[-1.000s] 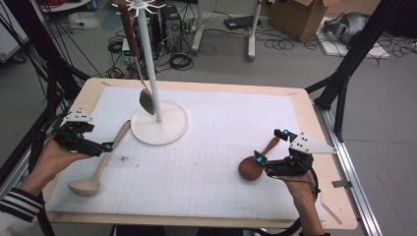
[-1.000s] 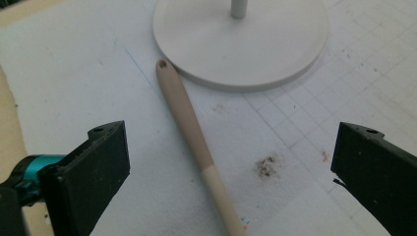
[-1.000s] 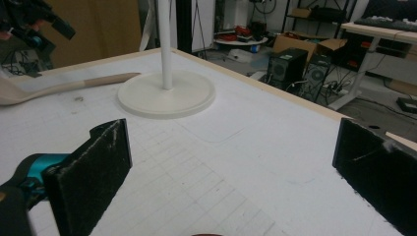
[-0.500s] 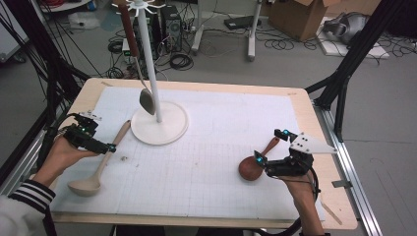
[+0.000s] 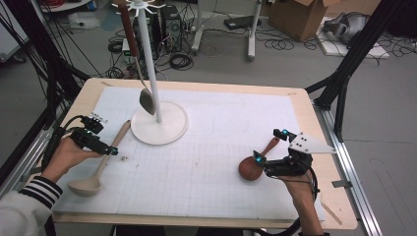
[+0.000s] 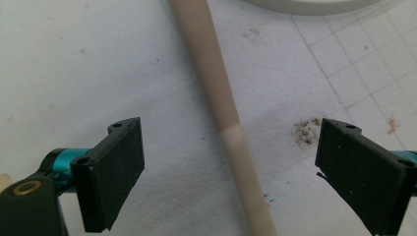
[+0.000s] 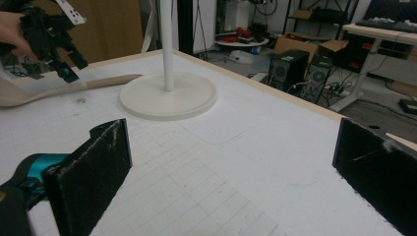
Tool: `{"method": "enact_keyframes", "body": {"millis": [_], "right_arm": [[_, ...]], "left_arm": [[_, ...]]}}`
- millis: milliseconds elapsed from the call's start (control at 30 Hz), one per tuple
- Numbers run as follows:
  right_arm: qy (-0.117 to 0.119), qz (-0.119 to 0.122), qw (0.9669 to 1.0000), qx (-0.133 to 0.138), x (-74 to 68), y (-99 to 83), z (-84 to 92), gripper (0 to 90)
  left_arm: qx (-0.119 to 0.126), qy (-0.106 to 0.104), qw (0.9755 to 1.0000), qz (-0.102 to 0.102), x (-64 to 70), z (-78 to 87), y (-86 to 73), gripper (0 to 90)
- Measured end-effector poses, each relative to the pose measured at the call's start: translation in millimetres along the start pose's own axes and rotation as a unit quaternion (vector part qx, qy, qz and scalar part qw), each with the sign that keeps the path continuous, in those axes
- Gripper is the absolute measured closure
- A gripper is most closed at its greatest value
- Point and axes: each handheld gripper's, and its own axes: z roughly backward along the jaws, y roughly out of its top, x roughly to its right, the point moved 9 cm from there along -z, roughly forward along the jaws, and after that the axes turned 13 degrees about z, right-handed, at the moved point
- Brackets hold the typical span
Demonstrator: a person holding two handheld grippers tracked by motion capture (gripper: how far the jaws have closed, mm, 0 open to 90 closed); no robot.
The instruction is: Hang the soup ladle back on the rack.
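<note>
**A:** High view first. Seeing the left gripper [image 5: 113,149] sliding in from the table's edge, compared with a second ago. Now hanging right over the long pale wooden ladle [image 5: 101,166].

**B:** Grabbing it already?

**A:** Not yet. Peeking through the left gripper view and finding the thin handle [image 6: 230,132] lying flat on the white gridded mat [image 6: 74,59]. Running straight up between the two black jaws. Standing wide open on both sides, touching nothing.

**B:** Meaning what for the job?

**A:** Probably getting ready to pinch that handle. Lining up nicely, so most likely needing only to drop a bit and squeeze.

**B:** And the ladle itself, shifting at all?

**A:** No. Lying in the same spot as before, bowl near the front left edge, handle tip pointing at the tall white stand with the round base [image 5: 158,127]. Just beside the base, not quite touching.

**B:** Anything going on with the right gripper [image 5: 268,146]?

**A:** Waiting in the same place as a second ago, by the round brown wooden spoon [image 5: 251,168] at the right of the mat. Also gaping wide, holding nothing.

**B:** Anything on the stand?

**A:** Seeing one dark-handled metal spoon [image 5: 146,101] dangling there, hanging just as before.
</note>
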Motion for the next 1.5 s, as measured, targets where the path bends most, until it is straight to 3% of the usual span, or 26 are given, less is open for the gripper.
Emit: {"method": "enact_keyframes", "body": {"millis": [233, 467, 867, 1233, 1367, 1500], "right_arm": [[0.002, 0.003, 1.0, 0.0, -0.5, 0.3, -2.5, 0.5], [0.004, 0.002, 1.0, -0.002, -1.6, 0.2, -4.8, 0.5], [0.006, 0.001, 1.0, 0.0, -2.4, 0.7, -6.5, 0.5], [0.009, 0.0, 1.0, 0.002, -2.7, 1.1, -7.6, 0.5], [0.007, 0.004, 1.0, 0.005, -1.5, 1.3, -6.6, 0.5], [0.007, 0.0, 1.0, 0.003, -1.1, 0.4, -6.0, 0.5]], "left_arm": [[-0.023, -0.004, 0.9996, 0.018, -2.4, -7.3, -0.6, 26.4], [-0.043, -0.012, 0.9974, 0.056, -6.0, -8.6, -2.1, 43.1], [-0.068, -0.008, 0.994, 0.085, -4.7, -10.6, -3.0, 53.8], [-0.084, 0.001, 0.9934, 0.079, 2.1, -10.6, 2.4, 59.8], [-0.088, 0.016, 0.9929, 0.079, -0.9, -13.6, 0.8, 60.7], [-0.092, 0.015, 0.9925, 0.079, 0.1, -13.3, 1.0, 62.9]]}}
